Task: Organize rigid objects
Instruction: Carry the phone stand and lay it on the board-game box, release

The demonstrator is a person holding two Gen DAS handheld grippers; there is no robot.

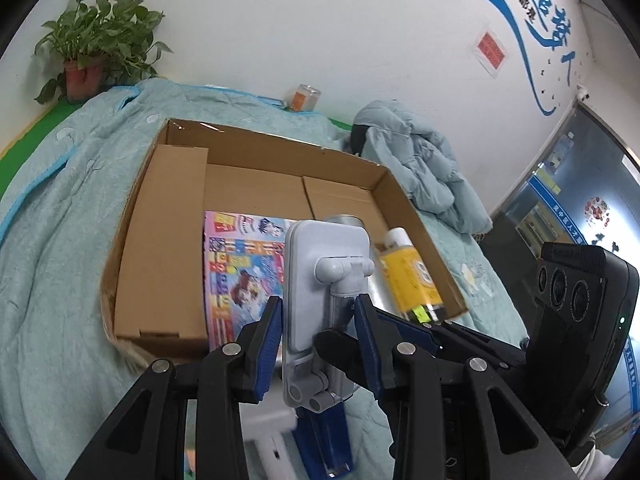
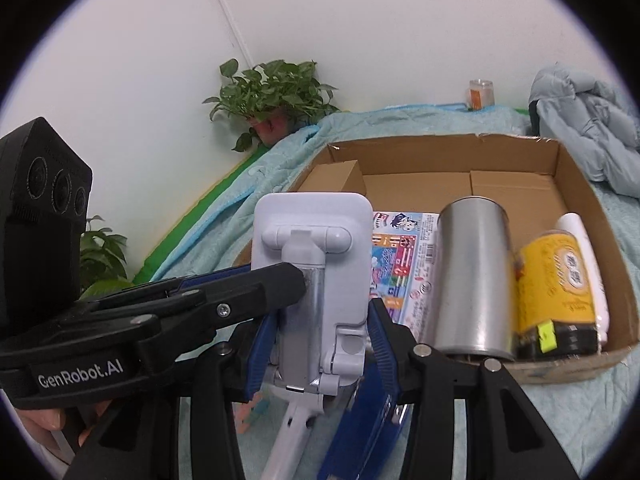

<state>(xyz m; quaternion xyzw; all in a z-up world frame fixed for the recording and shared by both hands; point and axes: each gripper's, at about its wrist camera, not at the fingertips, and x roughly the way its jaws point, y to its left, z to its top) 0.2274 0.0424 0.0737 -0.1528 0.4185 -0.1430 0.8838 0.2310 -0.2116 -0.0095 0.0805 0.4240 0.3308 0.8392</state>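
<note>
A white phone stand [image 1: 326, 280] is clamped by both the left tool [image 1: 318, 320] and the right tool [image 2: 320, 344], above the cardboard box's [image 1: 280, 148] near edge; inside are seen a comic book [image 1: 244, 264], a steel cup [image 2: 472, 276] and a yellow bottle [image 2: 556, 280]. The box rests on the bed [image 1: 60, 208]; a jacket [image 1: 420, 168] lies at its far right corner.

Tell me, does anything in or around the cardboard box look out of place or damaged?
Mostly tidy. The silver can and yellow bottle lie on their sides in the cardboard box, and the box's near left corner looks crushed. A crumpled jacket is heaped beside the box.
</note>
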